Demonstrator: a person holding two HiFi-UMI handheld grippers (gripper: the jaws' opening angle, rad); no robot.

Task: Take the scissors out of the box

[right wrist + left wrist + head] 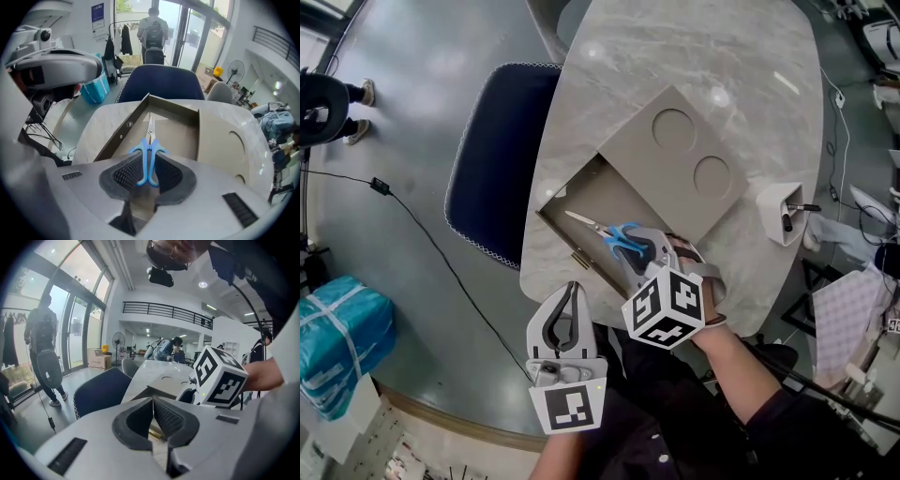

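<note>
- While the right tongs (148, 165) pinch their blue handle loops from both sides, the scissors (149, 149) are inside the box (174, 127), blades closed and pointing straight ahead of the tongs.
- Head view: the scissors (605, 230) are over the box (598, 190) floor, tips toward its far-left wall. Can't tell if the blades touch the floor.
- Right tongs (643, 251) reach in over the box's near edge, with their marker cube (668, 305) just behind.
- Box is open. The flat lid (675, 161) with two round recesses lies ahead and right of the right tongs, overlapping the box's far side. It also shows in the right gripper view (220, 140).
- Left tongs (574, 287) are pressed together with nothing between them. They are off the table's near edge, left of and behind the right tongs.
- Left gripper view: pads of the left tongs (153, 402) meet, and the right tongs' cube (219, 377) is ahead-right.
- Grey marble table (712, 56) carries the box. A white holder (780, 212) sits on the table well right of the right tongs.
- Dark blue chair (497, 169) is ahead-left of the left tongs, tucked against the table.
</note>
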